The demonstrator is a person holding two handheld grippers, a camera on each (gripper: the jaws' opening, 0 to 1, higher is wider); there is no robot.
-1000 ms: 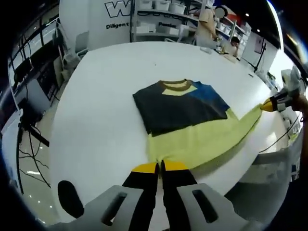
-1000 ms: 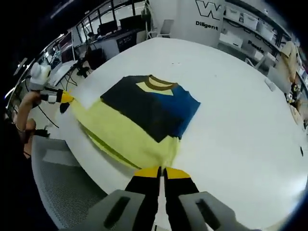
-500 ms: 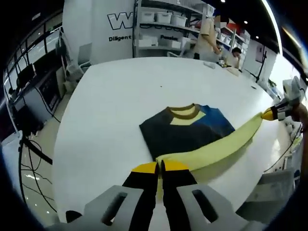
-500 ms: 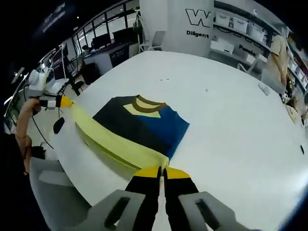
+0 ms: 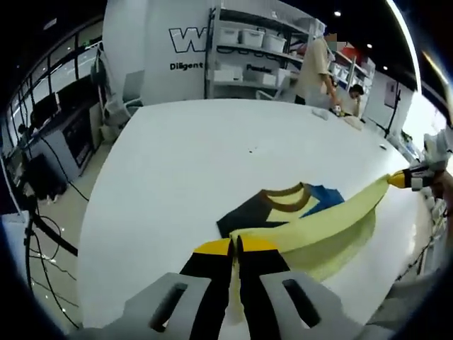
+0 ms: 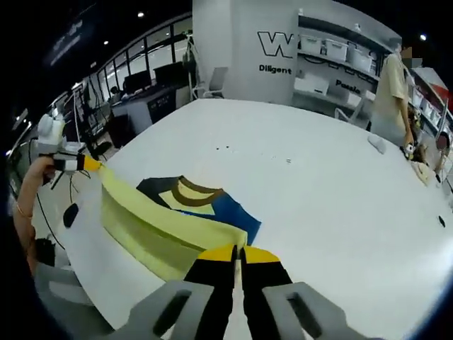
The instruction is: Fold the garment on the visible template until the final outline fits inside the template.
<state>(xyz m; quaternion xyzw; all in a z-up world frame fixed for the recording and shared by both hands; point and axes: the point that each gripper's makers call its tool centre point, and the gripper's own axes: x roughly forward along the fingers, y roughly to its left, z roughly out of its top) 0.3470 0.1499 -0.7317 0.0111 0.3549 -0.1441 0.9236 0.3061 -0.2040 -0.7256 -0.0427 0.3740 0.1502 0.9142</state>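
— on the broad white table [image 5: 163, 163], what have you got?
— the yellow, black and blue knit garment [image 5: 311, 219]. my left gripper [image 5: 236, 246] is clamped on one yellow hem corner, my right gripper [image 6: 238, 253] on the other.
— why hold it stretched?
— a taut, lifted hem should fold flat over the collar end lying on the table, i judge.

You have one garment [image 5: 311, 225], a yellow, black and blue sweater with a brown collar, on one white table [image 5: 177, 156], and two grippers on it: the left gripper [image 5: 236, 247] and the right gripper [image 6: 238, 253], each clamped on one corner of the raised yellow hem. Beyond the table's far edge you can count two people [image 5: 315, 60] in the left gripper view and one white pillar [image 6: 244, 49] with lettering.
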